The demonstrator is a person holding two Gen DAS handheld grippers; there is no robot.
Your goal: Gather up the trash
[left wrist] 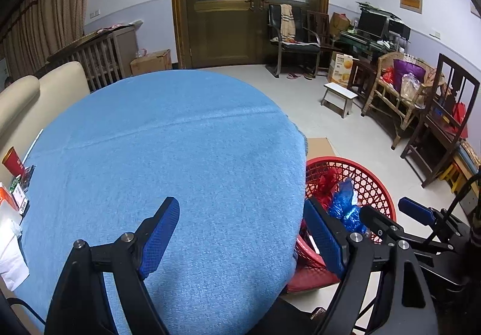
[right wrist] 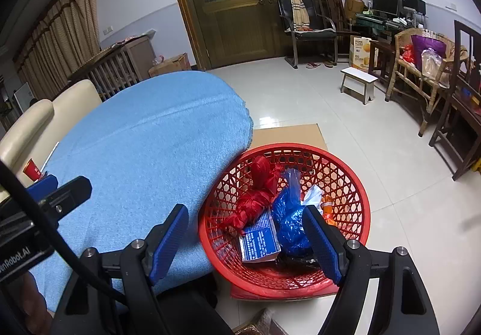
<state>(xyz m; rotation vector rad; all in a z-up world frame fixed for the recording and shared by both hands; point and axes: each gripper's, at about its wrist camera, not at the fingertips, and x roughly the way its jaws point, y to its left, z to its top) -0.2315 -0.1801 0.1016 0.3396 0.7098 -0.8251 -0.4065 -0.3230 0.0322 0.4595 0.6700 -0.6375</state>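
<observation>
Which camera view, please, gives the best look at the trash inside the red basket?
The right wrist view: the basket lies fully open to it, showing a red bag, blue bag and blue packet. The left wrist view catches only part of it, behind the table edge and left gripper.

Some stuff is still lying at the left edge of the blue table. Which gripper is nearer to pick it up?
The left gripper. It hangs open over the blue table, on the side of the red cup and papers. The right gripper is open above the red basket.
</observation>
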